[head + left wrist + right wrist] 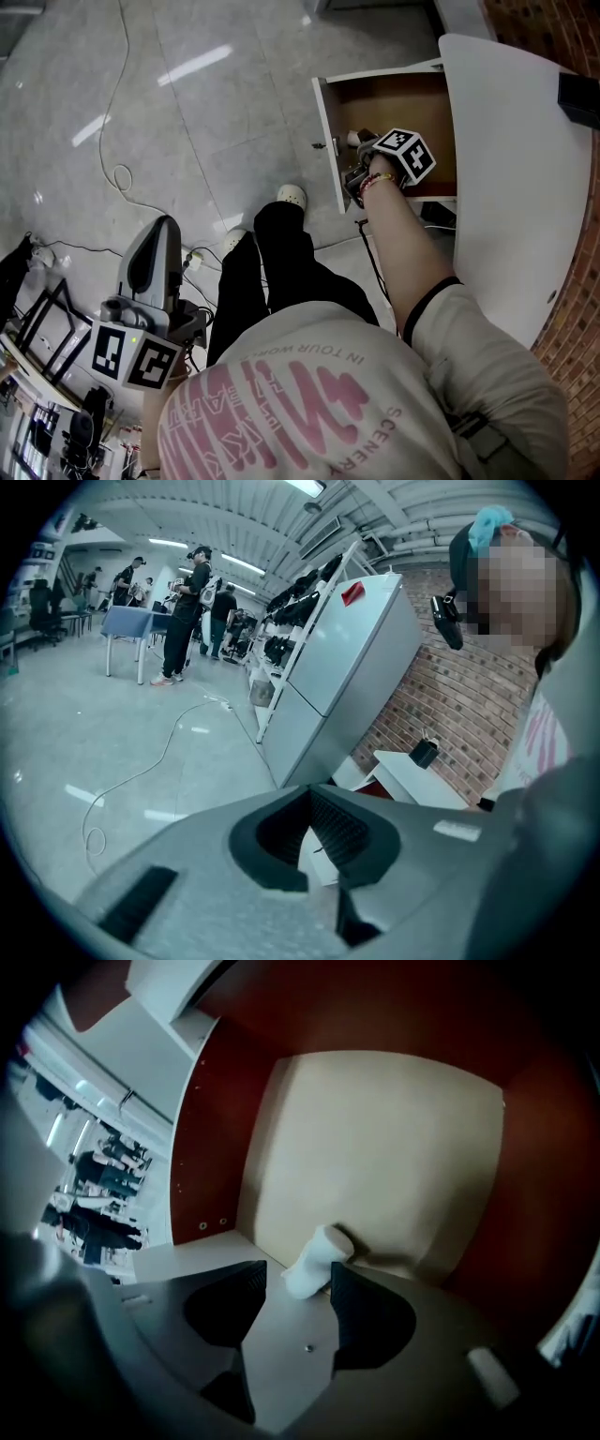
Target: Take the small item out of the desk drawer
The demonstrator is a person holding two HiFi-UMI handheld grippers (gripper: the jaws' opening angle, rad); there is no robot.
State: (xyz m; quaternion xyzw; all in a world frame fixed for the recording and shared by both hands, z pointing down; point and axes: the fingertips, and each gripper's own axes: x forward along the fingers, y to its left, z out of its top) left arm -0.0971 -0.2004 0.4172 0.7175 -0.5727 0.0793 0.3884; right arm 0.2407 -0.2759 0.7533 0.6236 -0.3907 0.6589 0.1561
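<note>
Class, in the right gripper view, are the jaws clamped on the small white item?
No: the right gripper holds its jaws apart, with the small white item lying between their tips on the drawer floor.

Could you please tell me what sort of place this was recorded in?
Probably a lab or workshop hall: cables trail over a polished floor, racks of gear stand near a brick wall, and several people gather by a table in the background.

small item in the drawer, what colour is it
White; the small item shows best in the right gripper view, lying in the drawer.
</note>
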